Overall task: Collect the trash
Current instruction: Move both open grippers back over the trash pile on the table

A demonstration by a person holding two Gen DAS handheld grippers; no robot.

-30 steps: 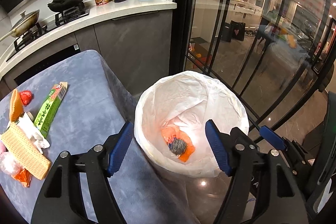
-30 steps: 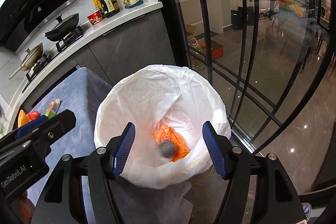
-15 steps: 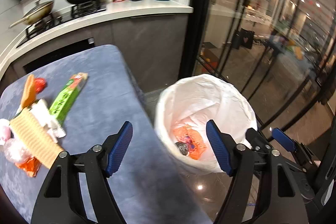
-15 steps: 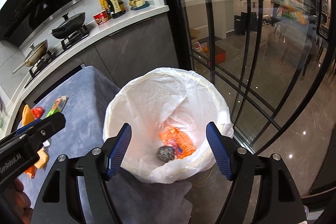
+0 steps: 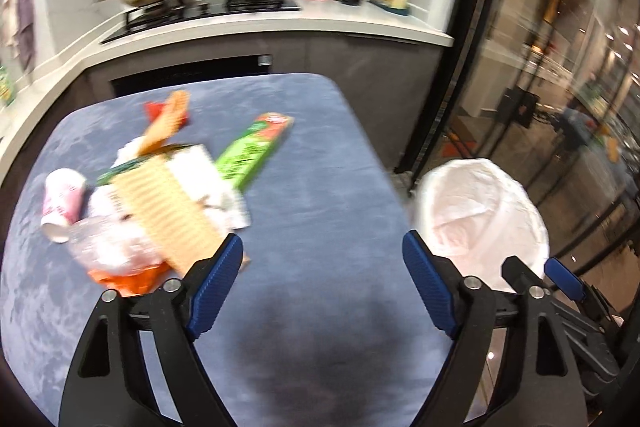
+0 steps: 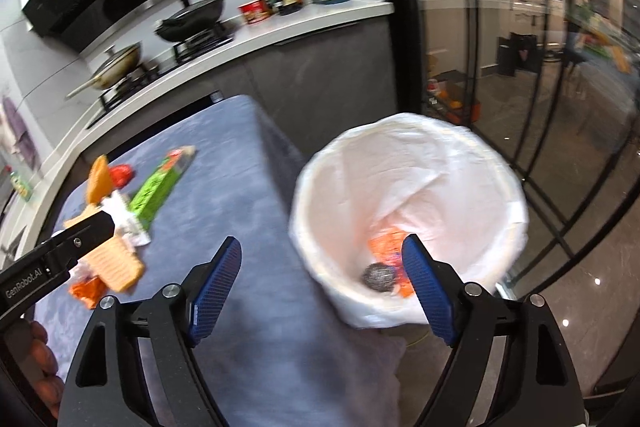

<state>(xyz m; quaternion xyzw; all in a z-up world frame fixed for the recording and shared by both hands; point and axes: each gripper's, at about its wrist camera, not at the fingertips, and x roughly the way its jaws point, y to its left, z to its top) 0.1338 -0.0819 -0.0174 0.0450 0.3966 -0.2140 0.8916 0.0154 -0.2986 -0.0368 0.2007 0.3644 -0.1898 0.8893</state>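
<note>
Both views have swung away from the white-lined round bin (image 6: 408, 223), which holds an orange wrapper (image 6: 386, 247) and a steel scourer (image 6: 378, 277), toward the blue-grey cloth-covered counter (image 5: 320, 203). Left gripper (image 5: 322, 287) and right gripper (image 6: 322, 289): fingers apart, empty. Remaining trash lies left of the bin: green carton (image 5: 252, 153), ribbed tan cardboard (image 5: 168, 211), pink paper cup (image 5: 62, 203). The approach looks unobstructed.

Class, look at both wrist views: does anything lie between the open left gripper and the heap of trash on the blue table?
Nothing visible does. The left gripper is open and empty above bare blue table, and the trash heap lies just ahead to its left, its near edge beside the left finger. The white-lined bin stands off the table's right edge.
</note>
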